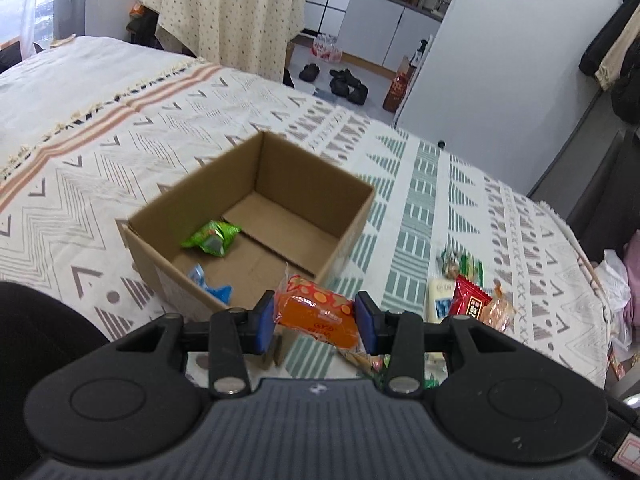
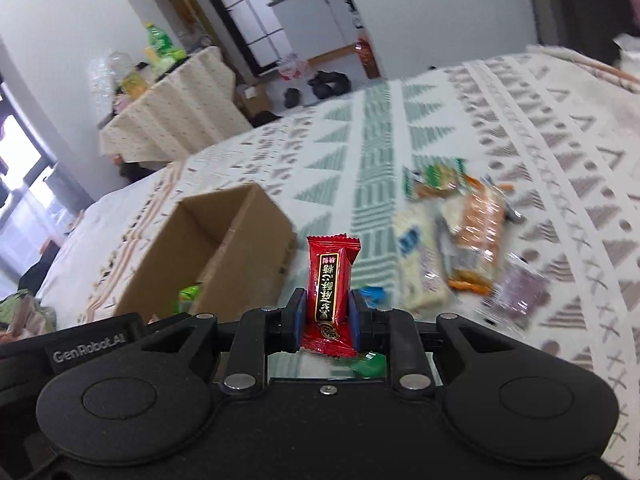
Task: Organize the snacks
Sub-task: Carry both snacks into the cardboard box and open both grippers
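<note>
An orange snack packet [image 1: 316, 314] is clamped between the blue pads of the left gripper [image 1: 315, 322], its long axis lying crosswise from pad to pad and tilted down to the right, presumably so it can be carried over the near rim and dropped. In the right gripper [image 2: 326, 316] a red candy bar [image 2: 331, 280] is pinched low and held upright, long axis pointing away along the fingers. Farther off, the open cardboard box [image 1: 352, 216] is seen on the patterned bedspread [image 1: 420, 184], a green packet [image 1: 211, 237] already inside, with the loose snack pile [image 2: 452, 240] lying beside it.
</note>
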Available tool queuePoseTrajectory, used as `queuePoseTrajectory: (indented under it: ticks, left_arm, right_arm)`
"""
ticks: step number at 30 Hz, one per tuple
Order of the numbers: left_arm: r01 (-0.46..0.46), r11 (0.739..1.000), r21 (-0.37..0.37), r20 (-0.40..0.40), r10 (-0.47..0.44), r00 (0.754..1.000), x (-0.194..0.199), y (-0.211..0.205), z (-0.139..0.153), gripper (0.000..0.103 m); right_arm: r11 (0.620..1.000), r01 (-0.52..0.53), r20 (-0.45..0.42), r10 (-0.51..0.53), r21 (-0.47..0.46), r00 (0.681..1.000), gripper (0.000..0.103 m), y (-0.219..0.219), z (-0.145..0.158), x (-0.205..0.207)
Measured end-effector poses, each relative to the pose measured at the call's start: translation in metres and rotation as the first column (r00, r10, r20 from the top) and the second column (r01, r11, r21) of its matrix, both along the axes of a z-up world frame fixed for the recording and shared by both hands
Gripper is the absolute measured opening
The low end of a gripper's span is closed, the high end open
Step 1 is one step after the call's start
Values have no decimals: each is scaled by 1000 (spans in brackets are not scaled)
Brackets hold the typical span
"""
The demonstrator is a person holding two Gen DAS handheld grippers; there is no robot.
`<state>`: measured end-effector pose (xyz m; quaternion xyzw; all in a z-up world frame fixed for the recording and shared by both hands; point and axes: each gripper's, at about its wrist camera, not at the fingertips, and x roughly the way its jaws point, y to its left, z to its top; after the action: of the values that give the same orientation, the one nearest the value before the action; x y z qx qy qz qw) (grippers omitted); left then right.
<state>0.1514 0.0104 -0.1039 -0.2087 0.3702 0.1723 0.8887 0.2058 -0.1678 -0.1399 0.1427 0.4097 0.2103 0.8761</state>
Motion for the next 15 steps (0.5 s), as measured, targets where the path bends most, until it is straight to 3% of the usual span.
queuePoseTrajectory:
  ticks: [15]
  left_arm:
    - [-108, 994, -33, 37, 109, 993, -2, 61, 17, 41]
  right_arm:
    - [997, -61, 42, 59, 44, 997, 22, 38, 30, 11]
